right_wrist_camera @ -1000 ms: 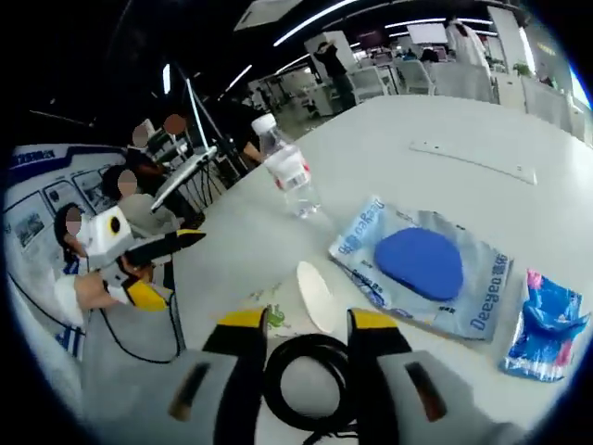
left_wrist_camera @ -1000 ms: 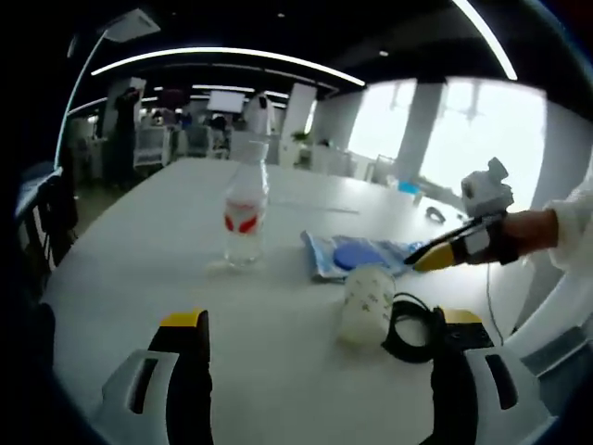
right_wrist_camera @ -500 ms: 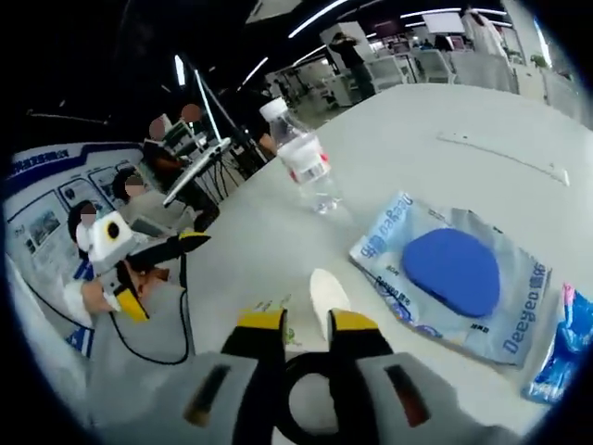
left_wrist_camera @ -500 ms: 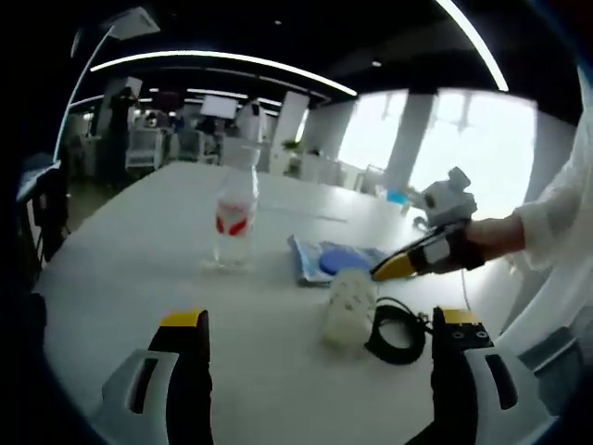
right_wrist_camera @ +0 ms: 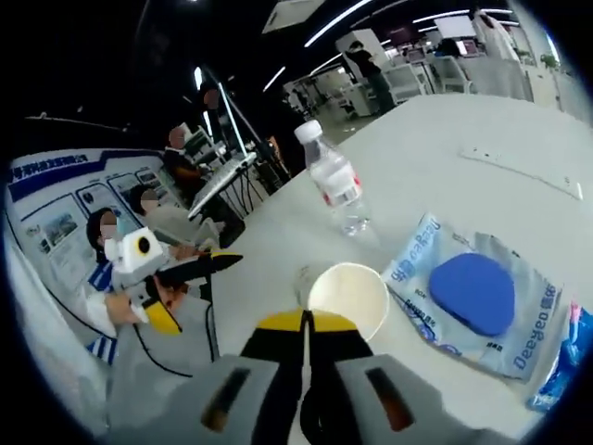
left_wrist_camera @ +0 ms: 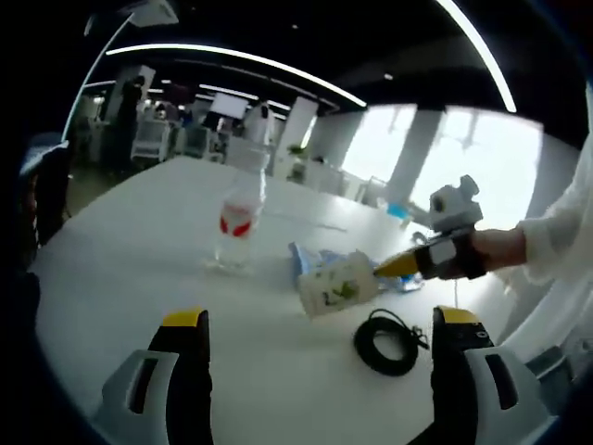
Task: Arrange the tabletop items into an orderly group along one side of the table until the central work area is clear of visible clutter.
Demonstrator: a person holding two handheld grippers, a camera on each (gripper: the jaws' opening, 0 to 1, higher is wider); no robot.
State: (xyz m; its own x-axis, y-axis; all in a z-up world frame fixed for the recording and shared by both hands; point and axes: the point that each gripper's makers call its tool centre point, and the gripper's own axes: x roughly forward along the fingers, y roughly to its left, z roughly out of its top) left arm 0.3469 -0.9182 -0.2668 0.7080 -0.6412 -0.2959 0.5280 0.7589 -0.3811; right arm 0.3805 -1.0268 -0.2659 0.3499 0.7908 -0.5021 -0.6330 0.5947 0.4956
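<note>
My right gripper is shut on the rim of a white paper cup, whose open mouth faces the camera. In the left gripper view the same cup hangs tilted above the table, pinched by the right gripper coming in from the right. A black cable coil lies on the table under it. A clear water bottle with a red label stands upright behind. A blue pad in a flat packet lies beside the cup. My left gripper is open and holds nothing.
The white table has bare room at the left and near side. A small blue wrapper lies past the packet, and a thin white strip farther back. People sit at desks beyond the table's edge. A hand holds the left gripper.
My right gripper has shut on the cup's rim and lifted the cup off the table, tilting it. The cable coil stays on the table. The left gripper stays open.
</note>
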